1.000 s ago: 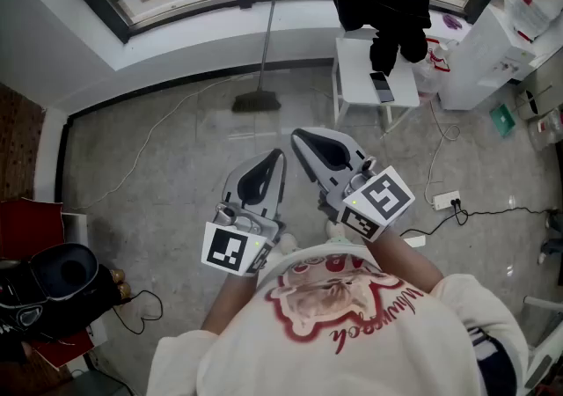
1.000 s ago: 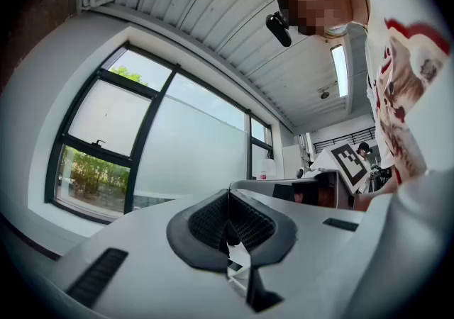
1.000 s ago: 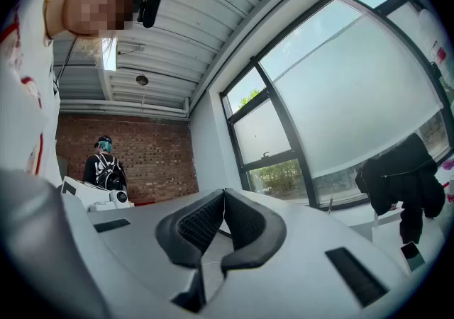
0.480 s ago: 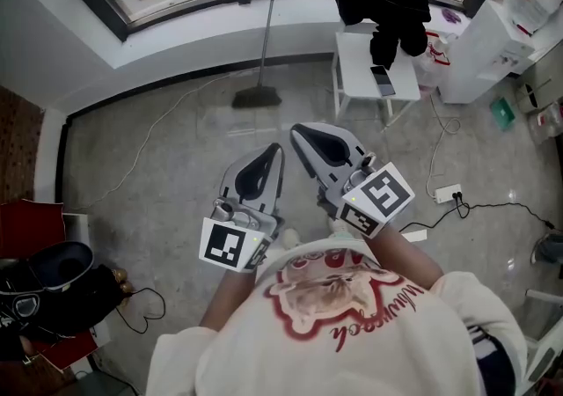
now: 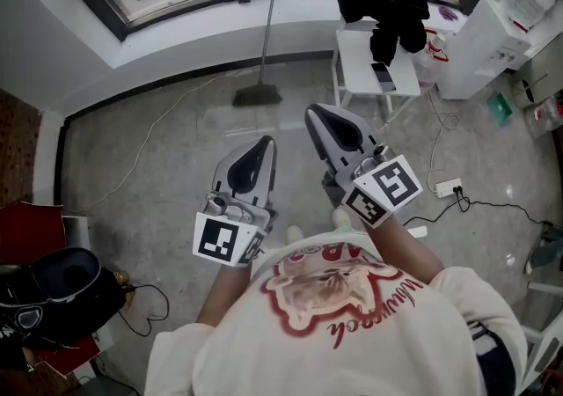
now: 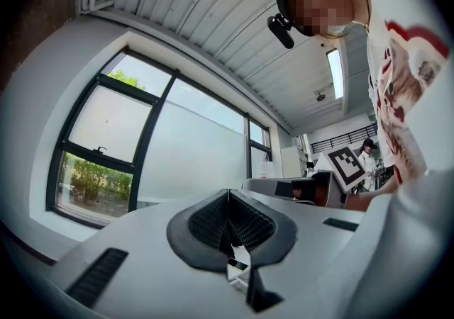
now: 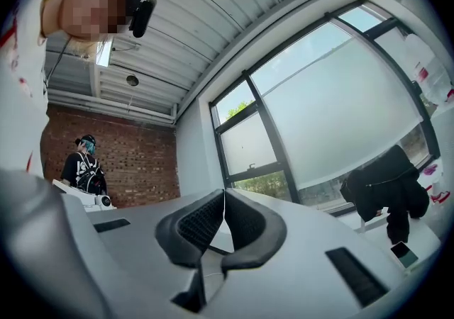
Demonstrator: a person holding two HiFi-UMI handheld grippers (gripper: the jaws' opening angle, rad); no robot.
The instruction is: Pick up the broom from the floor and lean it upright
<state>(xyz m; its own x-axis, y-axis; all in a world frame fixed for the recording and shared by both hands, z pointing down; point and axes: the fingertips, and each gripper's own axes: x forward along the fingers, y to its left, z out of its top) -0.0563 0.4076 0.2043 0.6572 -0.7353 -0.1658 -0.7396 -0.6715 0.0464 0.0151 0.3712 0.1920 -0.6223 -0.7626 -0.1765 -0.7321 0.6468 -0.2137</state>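
Head view: broom (image 5: 264,42) upright at window wall (image 5: 167,33).
Left claw (image 5: 266,141), right claw (image 5: 310,111) both pressed together, empty; broom well beyond them.

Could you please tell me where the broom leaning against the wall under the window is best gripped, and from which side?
I'd grip the broom by its thin straight handle about midway up, coming from the room side with jaws spanning it sideways. It stands nearly upright against the wall; the wide head on the floor offers no narrow hold.
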